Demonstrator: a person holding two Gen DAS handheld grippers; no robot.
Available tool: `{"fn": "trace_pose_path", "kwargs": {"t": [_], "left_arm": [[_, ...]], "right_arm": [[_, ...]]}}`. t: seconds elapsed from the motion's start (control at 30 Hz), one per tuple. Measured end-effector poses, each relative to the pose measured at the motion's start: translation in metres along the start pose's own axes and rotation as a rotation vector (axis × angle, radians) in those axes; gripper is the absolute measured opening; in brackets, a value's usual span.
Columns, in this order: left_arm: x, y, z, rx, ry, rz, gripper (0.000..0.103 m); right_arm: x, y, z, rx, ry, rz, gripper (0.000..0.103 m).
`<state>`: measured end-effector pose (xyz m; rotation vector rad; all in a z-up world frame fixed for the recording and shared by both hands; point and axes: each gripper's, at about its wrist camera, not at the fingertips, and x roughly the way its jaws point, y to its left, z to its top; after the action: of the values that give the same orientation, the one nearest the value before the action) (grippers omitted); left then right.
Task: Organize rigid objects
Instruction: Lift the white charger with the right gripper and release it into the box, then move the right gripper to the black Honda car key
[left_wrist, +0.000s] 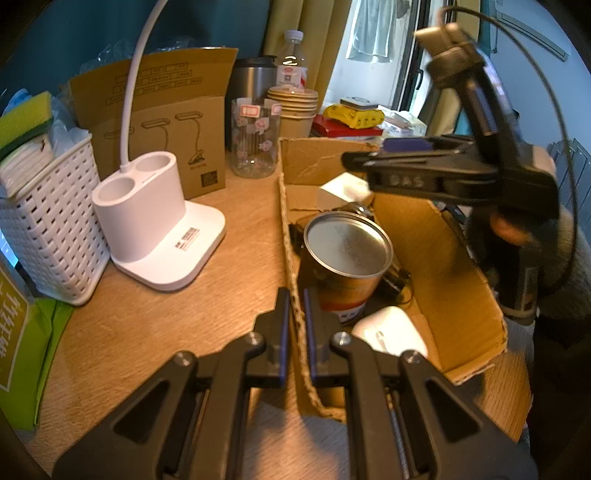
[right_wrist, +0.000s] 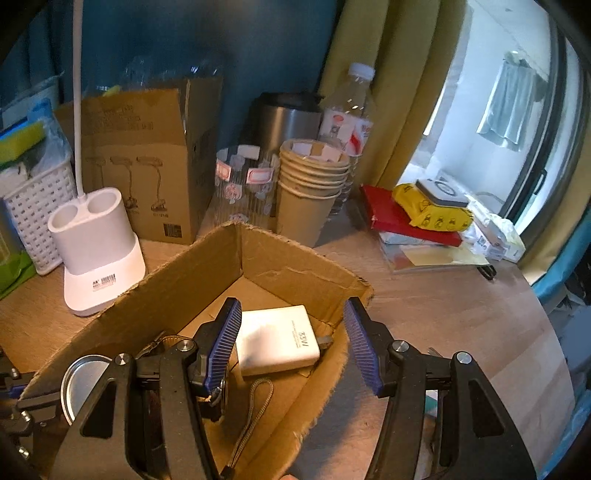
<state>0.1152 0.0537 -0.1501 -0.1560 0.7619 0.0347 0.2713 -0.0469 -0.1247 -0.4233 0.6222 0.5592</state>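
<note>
The left gripper (left_wrist: 296, 332) has its blue-padded jaws nearly closed, pinching a thin edge between them. The right gripper (right_wrist: 293, 345) hangs to the right with jaws spread wide, holding nothing.

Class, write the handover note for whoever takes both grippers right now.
Left gripper: shut on the box wall, steadying it.
Right gripper: open, empty, above the box.
In the box: tin can, white charger, white case, a dark item with a cord, hard to identify.
Left: cannot tell what else should go in; cups and jar stand behind the box.
</note>
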Motion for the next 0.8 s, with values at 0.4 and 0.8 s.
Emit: {"fn": "trace_pose_path", "kwargs": {"t": [0.4,0.8], "left_arm": [[0.000,0.000,0.000,0.000,-0.001,0.000,0.009],[0.000,0.000,0.000,0.000,-0.001,0.000,0.009]], "right_arm": [[-0.051,-0.032,-0.007,0.094,-0.104,-0.052,0.064],[-0.072,-0.071,-0.025,0.158,-0.115,-0.122,0.065]]}}
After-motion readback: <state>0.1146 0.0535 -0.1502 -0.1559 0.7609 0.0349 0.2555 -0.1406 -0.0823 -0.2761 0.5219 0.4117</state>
